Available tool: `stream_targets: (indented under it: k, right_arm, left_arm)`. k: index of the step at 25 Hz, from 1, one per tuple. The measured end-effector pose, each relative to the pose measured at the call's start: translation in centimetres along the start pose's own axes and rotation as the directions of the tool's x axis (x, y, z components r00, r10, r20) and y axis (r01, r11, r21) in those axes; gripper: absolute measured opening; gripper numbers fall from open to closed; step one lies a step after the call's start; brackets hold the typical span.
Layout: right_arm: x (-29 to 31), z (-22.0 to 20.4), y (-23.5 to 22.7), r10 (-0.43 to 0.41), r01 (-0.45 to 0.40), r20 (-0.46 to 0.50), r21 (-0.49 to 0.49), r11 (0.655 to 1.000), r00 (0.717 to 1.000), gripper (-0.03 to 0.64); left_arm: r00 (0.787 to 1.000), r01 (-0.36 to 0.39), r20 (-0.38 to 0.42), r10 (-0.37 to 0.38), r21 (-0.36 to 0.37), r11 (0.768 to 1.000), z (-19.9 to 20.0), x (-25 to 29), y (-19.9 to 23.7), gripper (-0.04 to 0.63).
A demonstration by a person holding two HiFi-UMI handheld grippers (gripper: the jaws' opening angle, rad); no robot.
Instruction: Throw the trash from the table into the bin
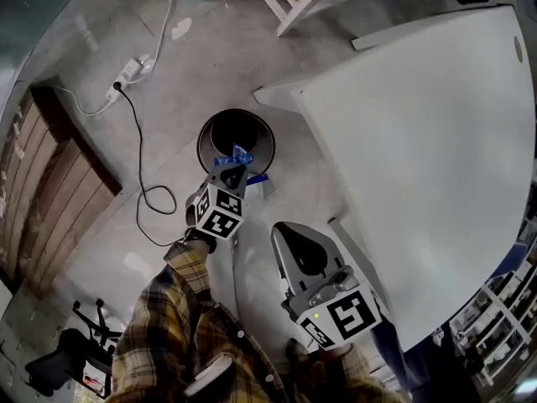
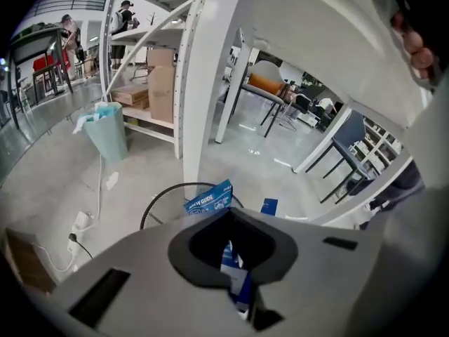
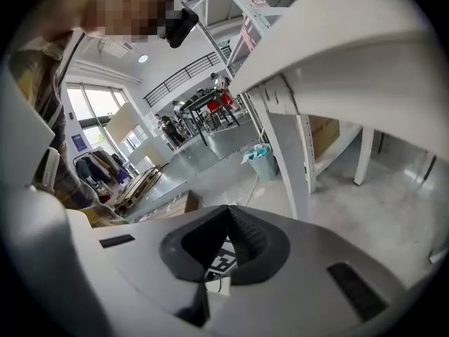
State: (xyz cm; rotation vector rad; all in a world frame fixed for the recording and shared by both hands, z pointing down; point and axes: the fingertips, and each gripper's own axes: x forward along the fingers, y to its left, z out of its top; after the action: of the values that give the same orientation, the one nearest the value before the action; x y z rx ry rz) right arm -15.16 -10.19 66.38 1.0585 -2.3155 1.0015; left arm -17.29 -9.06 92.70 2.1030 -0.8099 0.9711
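The right tongs (image 1: 289, 240) hang shut and empty just beside the bin (image 1: 211, 138), clear of the table (image 1: 419, 183) edge. The left tongs (image 1: 237, 171) are clamped on a blue leaflet (image 1: 232, 157) – poised over the bin's open mouth (probably for a clean drop). Beyond the bin lies bare floor – only a cable (image 1: 144, 193) nearby.

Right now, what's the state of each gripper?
Left gripper: closed, holding a blue wrapper.
Right gripper: closed, empty.
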Motion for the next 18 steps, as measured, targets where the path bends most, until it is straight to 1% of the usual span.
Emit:
stream_targets:
  k: [3, 5, 9, 12, 16, 18]
  right_arm:
    - [1.2, -0.6, -0.7, 0.007, -0.007, -0.017, 0.007, 1.000, 1.000, -0.002]
    - [2.2, -0.8, -1.1, 0.008, -0.008, -0.011, 0.010, 1.000, 1.000, -0.002]
    - [4.1, -2.7, -1.8, 0.019, -0.017, -0.030, 0.044, 0.999, 0.999, -0.002]
    - [5.6, -3.4, -2.4, 0.020, -0.018, -0.038, 0.045, 0.999, 0.999, -0.002]
    - [6.9, -4.0, -2.5, 0.021, -0.020, -0.034, 0.037, 0.999, 0.999, -0.002]
    - [7.2, -4.2, -2.7, 0.022, -0.021, -0.029, 0.036, 0.999, 0.999, -0.002]
  left_arm:
    - [1.000, -0.007, -0.030, 0.006, -0.012, 1.000, -0.7, 2.7, 1.7, 0.008]
    - [0.999, -0.013, -0.043, 0.012, -0.015, 1.000, -1.1, 4.4, 3.2, 0.008]
    - [0.997, -0.020, -0.079, 0.020, -0.011, 1.000, -2.6, 7.4, 5.2, 0.009]
    - [0.995, -0.017, -0.095, 0.016, -0.012, 1.000, -3.4, 8.9, 6.1, 0.010]
    - [0.992, 0.010, -0.126, -0.012, -0.014, 1.000, -5.1, 10.1, 6.3, 0.013]
    - [0.990, 0.009, -0.139, -0.010, -0.005, 1.000, -5.7, 10.7, 6.5, 0.041]
